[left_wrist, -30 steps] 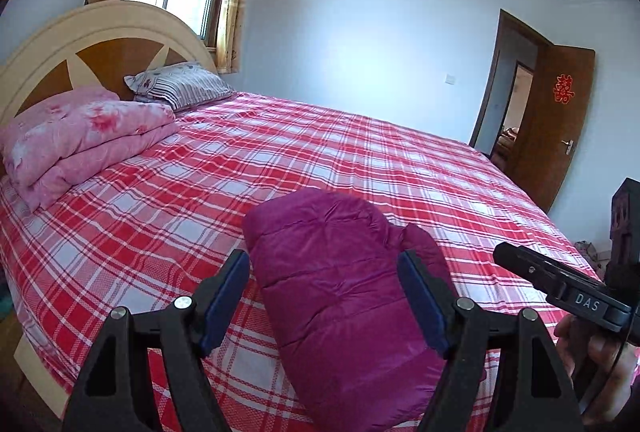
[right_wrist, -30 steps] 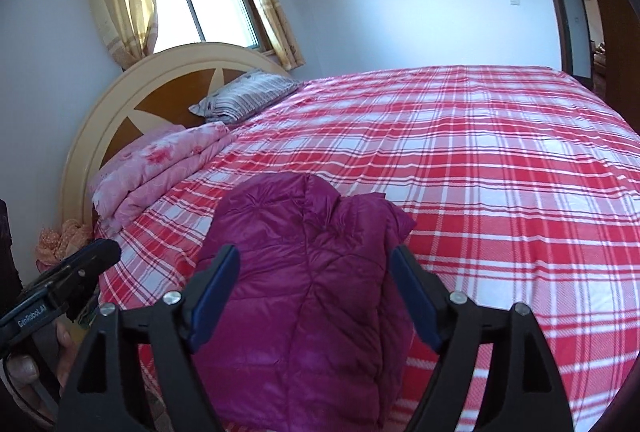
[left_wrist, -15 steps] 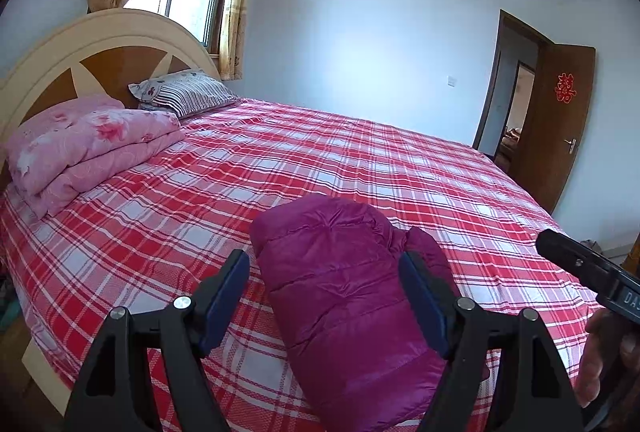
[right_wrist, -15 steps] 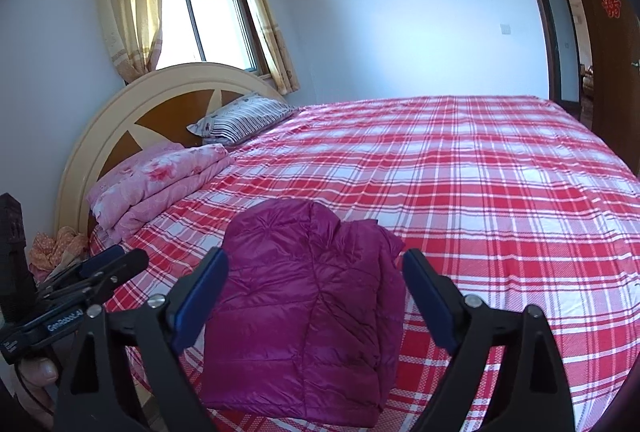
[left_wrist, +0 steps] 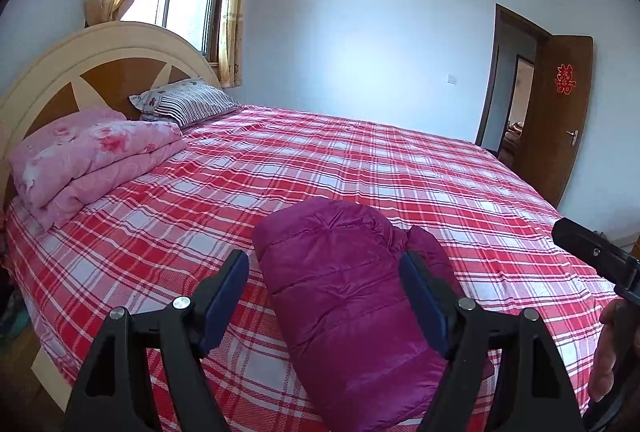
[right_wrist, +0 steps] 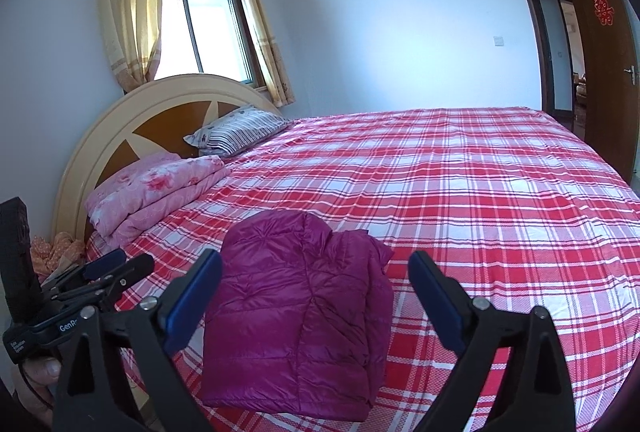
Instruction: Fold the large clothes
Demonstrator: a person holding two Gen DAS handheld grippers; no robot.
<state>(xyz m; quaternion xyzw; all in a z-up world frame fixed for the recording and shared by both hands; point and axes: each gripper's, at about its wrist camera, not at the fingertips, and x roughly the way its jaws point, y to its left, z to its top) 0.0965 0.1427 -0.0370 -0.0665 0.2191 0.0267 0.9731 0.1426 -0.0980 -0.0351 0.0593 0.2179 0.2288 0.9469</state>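
A magenta puffer jacket [left_wrist: 352, 296] lies folded into a compact bundle near the front edge of the red plaid bed [left_wrist: 360, 159]. It also shows in the right wrist view [right_wrist: 296, 312]. My left gripper [left_wrist: 324, 292] is open and empty, held above and short of the jacket. My right gripper [right_wrist: 316, 292] is open and empty too, raised back from the jacket. Each gripper shows at the edge of the other's view: the right one [left_wrist: 592, 256] and the left one [right_wrist: 100, 272].
A folded pink floral quilt [left_wrist: 92, 159] and a striped pillow [left_wrist: 184, 103] lie by the rounded headboard [left_wrist: 80, 71]. The bed [right_wrist: 480, 191] fills most of the room. An open brown door [left_wrist: 560, 111] stands at the far right. A window with yellow curtains [right_wrist: 200, 27] is behind.
Both grippers have pulled back and risen away from the folded jacket, so it looks smaller and lower in both views. The jacket has not moved. Both stay open.
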